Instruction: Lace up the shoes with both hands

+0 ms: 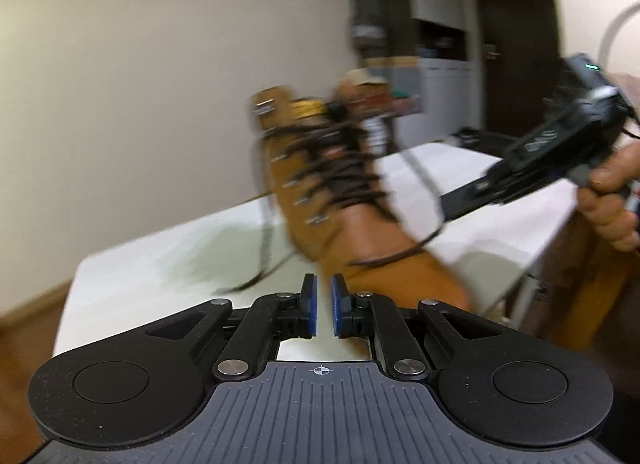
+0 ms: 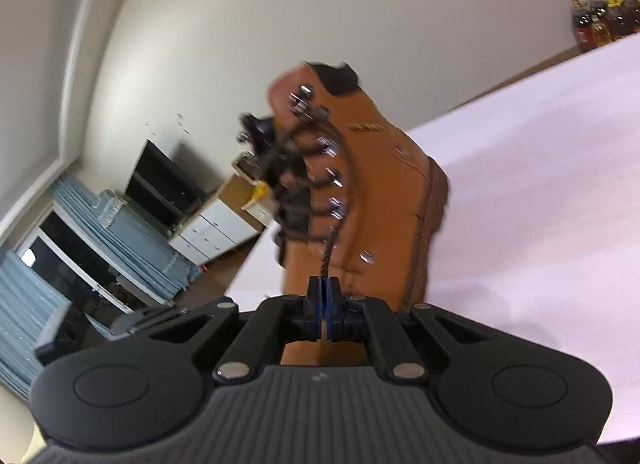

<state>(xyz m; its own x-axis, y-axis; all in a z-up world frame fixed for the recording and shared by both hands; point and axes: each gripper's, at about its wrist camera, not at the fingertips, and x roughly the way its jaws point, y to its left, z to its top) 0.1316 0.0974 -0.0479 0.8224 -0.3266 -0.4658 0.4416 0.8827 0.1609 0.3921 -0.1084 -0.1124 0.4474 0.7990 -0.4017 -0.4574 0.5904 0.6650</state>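
Note:
A tan leather boot [image 1: 352, 224] with metal eyelets and a dark brown lace [image 1: 340, 168] stands on a white table [image 1: 160, 272], blurred in both views. My left gripper [image 1: 323, 284] sits just in front of the boot's toe, open, with a narrow gap and nothing between its blue pads. One loose lace end [image 1: 260, 268] trails on the table to its left. In the right wrist view the boot [image 2: 380, 200] fills the middle, and my right gripper [image 2: 323, 284] is shut on a lace strand [image 2: 326, 260] that runs taut up to the eyelets. The right gripper [image 1: 460, 204] reaches in from the right.
A person's hand [image 1: 612, 200] holds the right gripper's handle at the far right. The white table [image 2: 540, 184] stretches away right of the boot. Bottles [image 2: 604, 16] stand at the far corner. Cabinets [image 2: 212, 224] and a wall lie beyond the table's edge.

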